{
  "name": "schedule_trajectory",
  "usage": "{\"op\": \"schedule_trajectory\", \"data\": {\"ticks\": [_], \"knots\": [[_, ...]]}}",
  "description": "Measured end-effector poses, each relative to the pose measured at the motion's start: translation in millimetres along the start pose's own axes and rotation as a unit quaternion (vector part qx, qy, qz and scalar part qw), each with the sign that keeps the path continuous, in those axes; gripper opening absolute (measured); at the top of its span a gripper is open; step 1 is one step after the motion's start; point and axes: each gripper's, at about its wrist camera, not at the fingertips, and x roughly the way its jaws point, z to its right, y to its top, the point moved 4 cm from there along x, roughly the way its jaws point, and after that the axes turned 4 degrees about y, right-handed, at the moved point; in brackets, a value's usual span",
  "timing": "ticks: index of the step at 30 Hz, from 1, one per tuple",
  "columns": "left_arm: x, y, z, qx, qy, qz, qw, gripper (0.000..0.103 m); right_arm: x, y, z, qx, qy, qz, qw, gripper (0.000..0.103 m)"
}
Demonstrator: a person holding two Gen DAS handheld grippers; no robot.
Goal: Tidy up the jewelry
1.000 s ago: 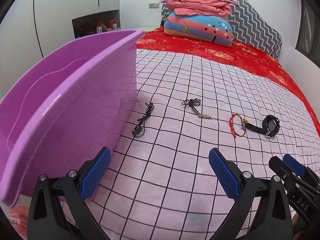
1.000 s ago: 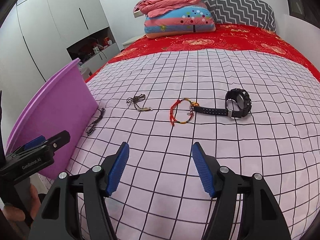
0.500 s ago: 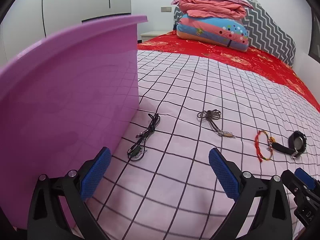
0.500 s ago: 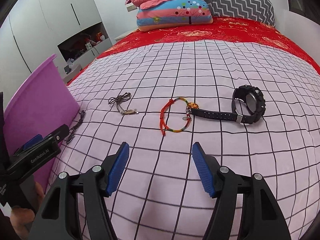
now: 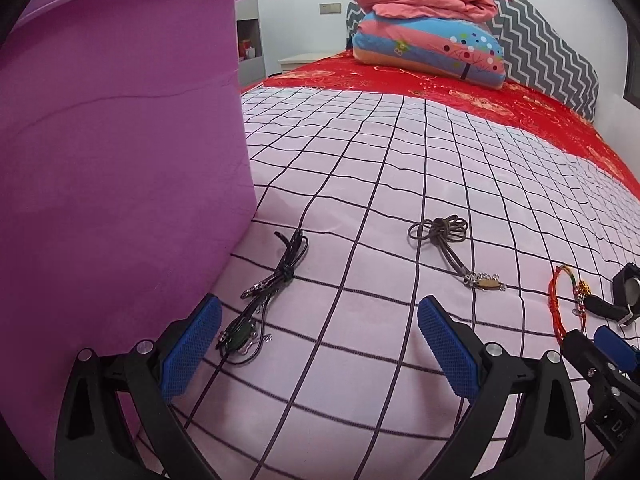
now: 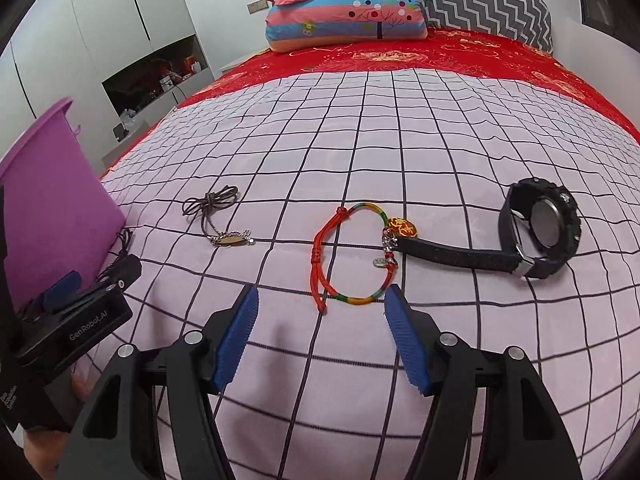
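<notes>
Several pieces of jewelry lie in a row on the pink checked bedspread. A black cord necklace with a green pendant (image 5: 276,280) lies beside the purple tub (image 5: 120,160), just ahead of my left gripper (image 5: 316,340), which is open and empty. A brown cord necklace with a metal pendant (image 5: 452,248) (image 6: 218,216) lies further right. A red braided bracelet (image 6: 348,256) (image 5: 560,300) sits just beyond my right gripper (image 6: 320,332), open and empty. A black wristwatch (image 6: 536,232) (image 5: 624,292) rests to its right, its strap touching the bracelet's charm.
Tall purple tub wall (image 6: 52,200) stands at the left edge of the bed. Folded quilts and pillows (image 6: 344,12) are stacked at the far end on a red sheet (image 6: 440,56). White wardrobes with an open shelf (image 6: 156,76) stand on the left.
Both grippers have come down and forward toward the bedspread. The black necklace now lies close before the left fingers, the red bracelet close before the right. Both stayed open.
</notes>
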Motion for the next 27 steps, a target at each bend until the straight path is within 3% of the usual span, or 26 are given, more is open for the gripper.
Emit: {"op": "schedule_trajectory", "data": {"ticks": [27], "knots": [[44, 4, 12, 0.007, -0.020, -0.059, 0.9980, 0.096, 38, 6, 1, -0.030, -0.061, -0.027, 0.997, 0.063]]}}
